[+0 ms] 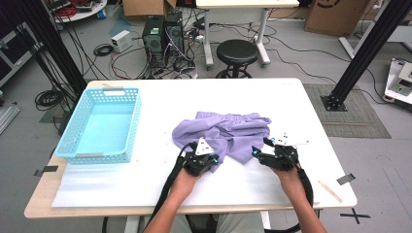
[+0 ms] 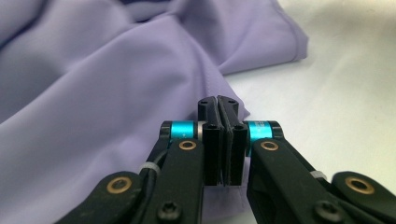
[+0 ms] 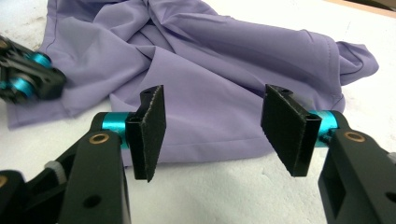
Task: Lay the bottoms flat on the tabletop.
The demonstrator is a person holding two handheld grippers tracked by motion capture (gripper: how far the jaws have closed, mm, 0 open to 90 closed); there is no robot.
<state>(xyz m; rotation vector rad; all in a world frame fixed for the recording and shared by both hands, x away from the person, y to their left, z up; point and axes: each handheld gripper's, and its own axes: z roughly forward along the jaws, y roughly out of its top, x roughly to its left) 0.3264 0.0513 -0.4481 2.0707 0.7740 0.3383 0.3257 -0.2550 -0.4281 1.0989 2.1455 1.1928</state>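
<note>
A crumpled purple garment (image 1: 223, 132) lies in the middle of the white table (image 1: 145, 182). My left gripper (image 1: 214, 158) is at its near left edge. In the left gripper view the jaws (image 2: 218, 112) are pressed together, and a fold of the purple garment (image 2: 116, 93) runs into their tips. My right gripper (image 1: 262, 148) is at the near right edge of the garment. Its pads (image 3: 212, 130) stand wide apart just above the table, with the hem of the purple garment (image 3: 210, 79) right ahead of them and nothing between them.
A light blue plastic basket (image 1: 99, 124) stands on the left of the table. A thin wooden stick (image 1: 330, 191) lies near the front right corner. The other hand's gripper (image 3: 23, 79) shows at the left of the right gripper view. A stool (image 1: 237, 53) stands beyond the table.
</note>
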